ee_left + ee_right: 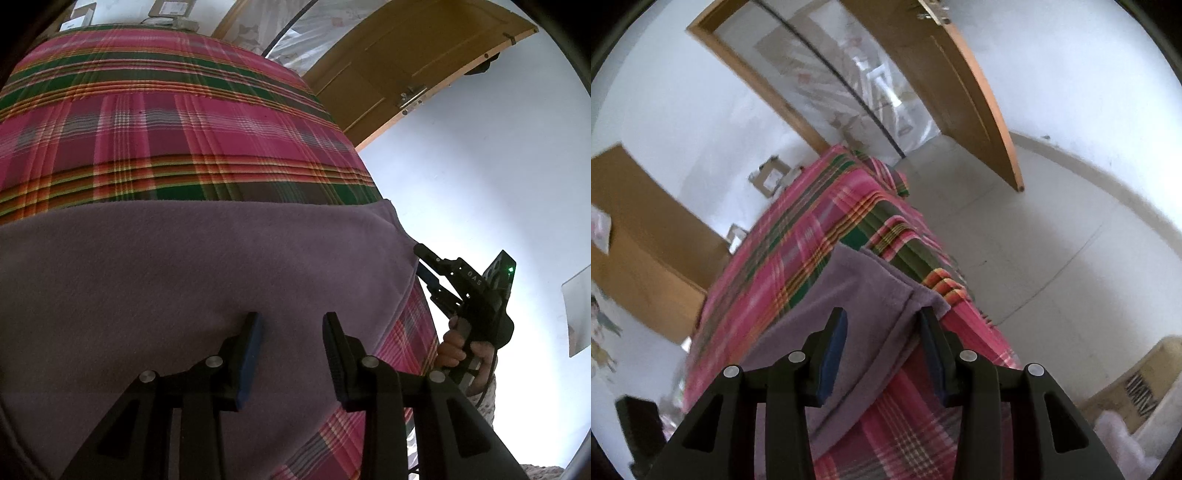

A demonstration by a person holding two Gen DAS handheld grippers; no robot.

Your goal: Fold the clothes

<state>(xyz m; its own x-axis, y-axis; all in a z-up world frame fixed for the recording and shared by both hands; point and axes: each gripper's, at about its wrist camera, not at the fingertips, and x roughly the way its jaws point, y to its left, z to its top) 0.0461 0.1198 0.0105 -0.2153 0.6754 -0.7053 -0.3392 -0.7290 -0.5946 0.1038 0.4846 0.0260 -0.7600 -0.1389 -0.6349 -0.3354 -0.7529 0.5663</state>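
Both tongs stand open, gripping nothing. The left gripper (293, 325) hangs over the purple fleece garment (184, 280); the right gripper (882, 321) hovers at its edge. The garment lies flat on a pink-and-green plaid cloth (166, 129) covering the table. Beyond: white walls, pale floor (1034, 251), and an open wooden door (960, 92).

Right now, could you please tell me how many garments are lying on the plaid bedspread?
1: a purple fleece garment spread on the plaid bedspread near its edge, below both open hand-held grippers. Others could be out of view.
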